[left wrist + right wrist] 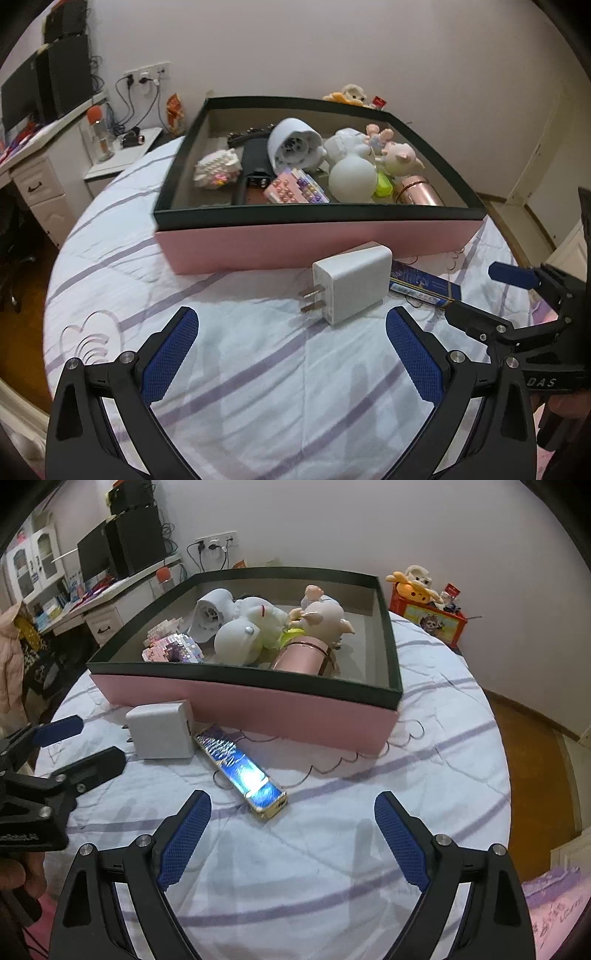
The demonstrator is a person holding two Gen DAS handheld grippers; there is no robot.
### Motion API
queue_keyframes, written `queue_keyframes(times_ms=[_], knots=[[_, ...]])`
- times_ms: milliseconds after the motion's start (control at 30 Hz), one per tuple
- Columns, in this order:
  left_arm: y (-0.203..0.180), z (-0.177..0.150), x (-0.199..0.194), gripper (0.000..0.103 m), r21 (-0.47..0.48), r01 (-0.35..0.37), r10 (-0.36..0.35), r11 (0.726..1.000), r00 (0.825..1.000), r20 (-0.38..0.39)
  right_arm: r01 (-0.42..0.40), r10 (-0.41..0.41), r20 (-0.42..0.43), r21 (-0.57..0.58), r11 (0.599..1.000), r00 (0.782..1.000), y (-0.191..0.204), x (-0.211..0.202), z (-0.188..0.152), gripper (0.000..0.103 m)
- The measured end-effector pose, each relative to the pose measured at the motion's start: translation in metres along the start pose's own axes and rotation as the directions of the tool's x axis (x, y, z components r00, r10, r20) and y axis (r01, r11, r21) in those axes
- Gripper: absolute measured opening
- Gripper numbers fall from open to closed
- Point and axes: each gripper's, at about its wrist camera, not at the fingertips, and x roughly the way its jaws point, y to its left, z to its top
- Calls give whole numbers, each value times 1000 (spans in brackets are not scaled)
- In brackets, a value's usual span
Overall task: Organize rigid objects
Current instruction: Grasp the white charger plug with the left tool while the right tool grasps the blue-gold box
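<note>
A white plug charger (351, 290) lies on the bed cover just in front of the pink box (295, 245), prongs toward me. A flat blue shiny box (424, 286) lies to its right. My left gripper (291, 325) is open and empty, a short way before the charger. In the right wrist view the charger (162, 734) and the blue box (242, 771) lie before the pink box (295, 709). My right gripper (291, 808) is open and empty, with the blue box's near end between the fingertips.
The pink box with a dark rim holds several things: a white fan (293, 146), toy figures (400, 155), a white ball (352, 179), a copper tin (419, 192), block models (218, 170). A desk (40, 147) stands left, a red toy box (428, 616) far right.
</note>
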Motion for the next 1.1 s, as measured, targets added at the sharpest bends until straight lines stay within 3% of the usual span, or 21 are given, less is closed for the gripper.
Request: queue_keyframes(times_ms=[300,400,567,733,767,800,833,933,1000,1100], knots=[[-1,14,36,102,16,67,-67,998,997,-40,-30,30,-9,-70,997,1000,1,18,6,91],[-3,22,40,101,16,128,-127,992,991,-33,-63,62,-12,-118,991,998,6,23,6,90],[-11,21,44,100,56,139,-137,989,990,-42,-78,78,-2,-135,988,997,12,27,5,72],[-16,21,42,86,75,166,-163,983,986,-47,-96,97,1,-168,981,995,17,24,4,53],[-17,21,41,78,81,170,-167,982,985,-46,-100,102,0,-172,980,995,17,23,4,48],[-17,21,40,62,85,189,-185,978,982,-48,-104,106,0,-172,979,994,17,22,4,45],[-20,20,39,57,84,214,-211,973,976,-52,-105,107,0,-171,980,994,17,21,4,41],[-23,18,38,56,69,246,-243,967,969,-53,-106,108,1,-154,982,994,15,20,2,40],[-26,17,36,48,72,256,-252,964,966,-55,-101,103,1,-146,984,995,12,19,0,40],[-28,10,32,48,69,256,-253,964,966,-49,-93,94,0,-131,987,996,7,16,-2,40]])
